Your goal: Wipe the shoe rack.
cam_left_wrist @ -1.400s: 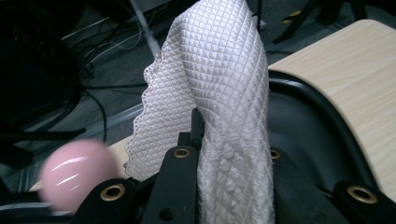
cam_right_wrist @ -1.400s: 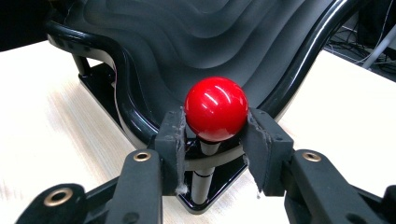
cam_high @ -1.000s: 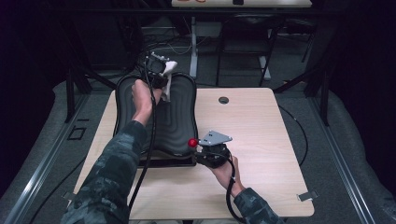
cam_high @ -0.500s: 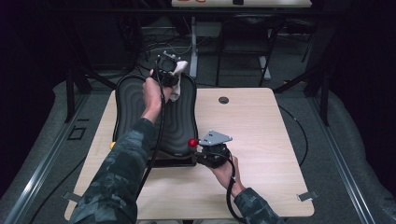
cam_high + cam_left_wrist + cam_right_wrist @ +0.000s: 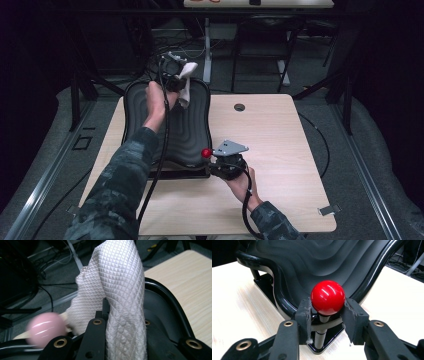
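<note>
White quilted cloth (image 5: 120, 290), one piece, hangs lengthwise downward, clenched in the left gripper (image 5: 175, 75) at the black ridged tray's (image 5: 192, 130) twelve o'clock edge. One red ball knob (image 5: 327, 297), stem upright, sits grasped by the right gripper (image 5: 325, 312) at the tray's five o'clock corner on the wooden table (image 5: 280, 145).

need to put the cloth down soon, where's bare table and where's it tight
Bare wood lies right of the black ridged tray, around the small round hole and out to the table edges. The near strip between the forearms is free too. It is crowded at the red knob, held by the right gripper.
</note>
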A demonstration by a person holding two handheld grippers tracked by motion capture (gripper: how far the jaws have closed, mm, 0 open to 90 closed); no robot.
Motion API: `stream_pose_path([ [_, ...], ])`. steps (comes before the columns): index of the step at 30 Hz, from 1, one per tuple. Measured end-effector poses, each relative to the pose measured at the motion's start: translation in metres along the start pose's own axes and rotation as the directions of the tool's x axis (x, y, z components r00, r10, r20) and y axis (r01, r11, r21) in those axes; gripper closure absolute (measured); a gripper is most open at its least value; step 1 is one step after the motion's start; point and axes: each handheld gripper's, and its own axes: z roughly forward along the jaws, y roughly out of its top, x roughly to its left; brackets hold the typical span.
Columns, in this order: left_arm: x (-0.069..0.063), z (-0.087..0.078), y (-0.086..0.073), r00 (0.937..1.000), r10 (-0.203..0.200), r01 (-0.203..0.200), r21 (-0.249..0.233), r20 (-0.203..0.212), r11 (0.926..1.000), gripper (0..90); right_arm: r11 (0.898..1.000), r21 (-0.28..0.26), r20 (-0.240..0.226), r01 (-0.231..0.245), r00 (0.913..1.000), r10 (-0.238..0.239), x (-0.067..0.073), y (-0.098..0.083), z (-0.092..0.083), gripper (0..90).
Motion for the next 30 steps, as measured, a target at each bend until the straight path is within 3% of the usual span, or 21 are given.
stream_pose_path([
  [3, 0.011, -0.013, -0.001, 0.9997, -0.014, 0.013, -0.035, -0.022, 0.9993, 83.7, 1.000, -0.001, 0.000, -0.001, 1.0000, 0.001, 0.000, 0.000, 0.000, 60.3],
  [6, 0.024, -0.018, -0.004, 0.9981, -0.030, 0.029, -0.031, -0.053, 0.9991, 83.7, 1.000, 0.000, 0.000, -0.002, 1.0000, 0.002, 0.001, 0.000, 0.000, 60.3],
  [8, 0.033, -0.021, -0.007, 0.9977, -0.059, 0.057, -0.042, -0.033, 0.9974, 84.0, 1.000, 0.006, 0.002, -0.001, 1.0000, 0.001, 0.001, 0.000, 0.000, 60.4],
  [10, 0.034, -0.025, -0.007, 0.9972, -0.048, 0.045, -0.045, -0.058, 0.9980, 83.7, 1.000, 0.001, 0.005, 0.000, 1.0000, 0.000, 0.001, 0.000, 0.000, 60.4],
  [12, 0.036, -0.026, -0.008, 0.9973, -0.047, 0.044, -0.049, -0.056, 0.9978, 83.6, 1.000, -0.001, 0.005, 0.000, 1.0000, 0.000, 0.001, 0.000, 0.001, 60.4],
  [17, 0.042, -0.031, -0.012, 0.9969, -0.063, 0.060, -0.052, -0.047, 0.9968, 83.7, 1.000, -0.005, 0.002, -0.002, 1.0000, 0.002, 0.000, -0.001, 0.001, 60.5],
  [26, 0.042, -0.051, -0.035, 0.9993, -0.033, 0.031, -0.072, -0.017, 0.9969, 83.9, 1.000, 0.008, 0.019, -0.030, 0.9994, 0.030, 0.000, 0.000, 0.004, 61.6],
  [29, 0.041, -0.058, -0.045, 0.9995, -0.032, 0.032, -0.081, 0.000, 0.9962, 84.0, 0.999, 0.029, 0.033, -0.041, 0.9986, 0.040, 0.000, 0.000, 0.007, 69.4],
  [30, 0.040, -0.061, -0.049, 0.9996, -0.029, 0.029, -0.082, 0.006, 0.9962, 84.0, 0.997, 0.051, 0.047, -0.050, 0.9977, 0.048, 0.000, -0.002, 0.009, 76.2],
])
